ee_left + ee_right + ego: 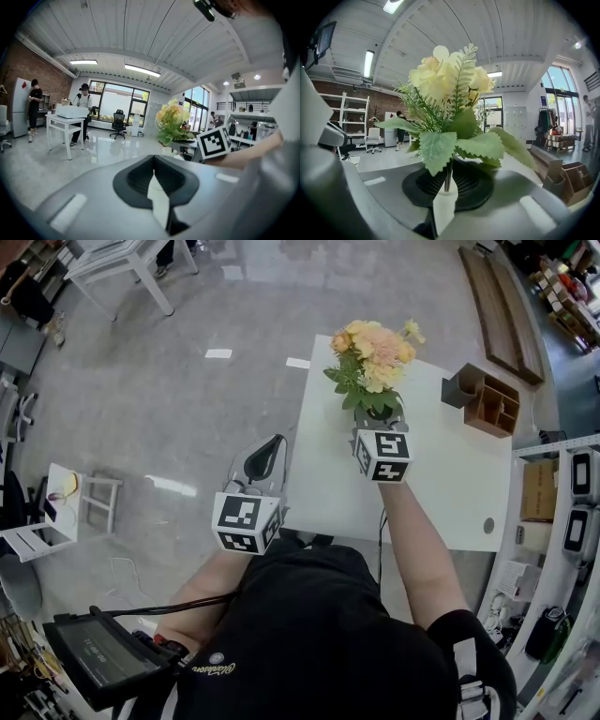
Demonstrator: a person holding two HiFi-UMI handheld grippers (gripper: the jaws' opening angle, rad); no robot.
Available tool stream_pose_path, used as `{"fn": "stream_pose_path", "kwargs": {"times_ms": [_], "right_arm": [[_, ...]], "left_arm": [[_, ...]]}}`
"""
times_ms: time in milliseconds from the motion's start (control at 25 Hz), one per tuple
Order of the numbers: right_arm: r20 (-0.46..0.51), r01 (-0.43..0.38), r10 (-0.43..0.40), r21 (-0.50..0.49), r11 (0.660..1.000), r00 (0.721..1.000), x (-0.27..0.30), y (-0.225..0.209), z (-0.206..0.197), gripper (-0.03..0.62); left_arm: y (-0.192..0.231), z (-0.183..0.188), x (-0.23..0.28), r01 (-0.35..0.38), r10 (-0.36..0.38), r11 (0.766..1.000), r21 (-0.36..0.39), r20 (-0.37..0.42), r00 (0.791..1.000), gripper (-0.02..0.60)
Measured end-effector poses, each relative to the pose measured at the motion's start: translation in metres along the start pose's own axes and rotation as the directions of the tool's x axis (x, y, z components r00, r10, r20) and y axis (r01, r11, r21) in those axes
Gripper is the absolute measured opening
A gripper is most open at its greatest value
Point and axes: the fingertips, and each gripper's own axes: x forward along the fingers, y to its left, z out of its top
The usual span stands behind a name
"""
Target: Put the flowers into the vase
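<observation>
Flowers (375, 357), an artificial bouquet, upright, stems pinched low between jaws of right gripper (381, 420), blooms straight above the claw, over the white table (450, 474) near its left edge. Left gripper (265, 454) closed on nothing, beyond that edge, farther off. Vase not discernible.

The white table (450, 479) lies under my right gripper (447, 185). At its far corner, right of that gripper, stands a wooden organiser (494, 404), a dark box (457, 388) against it.
</observation>
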Motion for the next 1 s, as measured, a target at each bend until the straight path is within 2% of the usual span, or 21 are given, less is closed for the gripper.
{"fn": "stream_pose_path", "kwargs": {"times_ms": [240,640,1000], "right_arm": [[-0.081,-0.021,0.022,0.005,1.000,0.997,0.006,0.002,-0.018,0.044],[-0.121,-0.040,0.048,0.064,0.997,0.992,0.011,-0.002,-0.024,0.071],[-0.147,-0.034,0.044,0.071,0.997,0.988,0.007,-0.002,-0.024,0.092]], "left_arm": [[-0.001,0.000,0.001,-0.001,0.001,1.000,-0.004,-0.004,1.000,0.006],[0.001,-0.002,0.003,-0.002,0.002,1.000,-0.006,0.005,1.000,0.006],[0.000,0.000,0.002,0.005,-0.005,1.000,-0.006,0.009,1.000,0.008]]}}
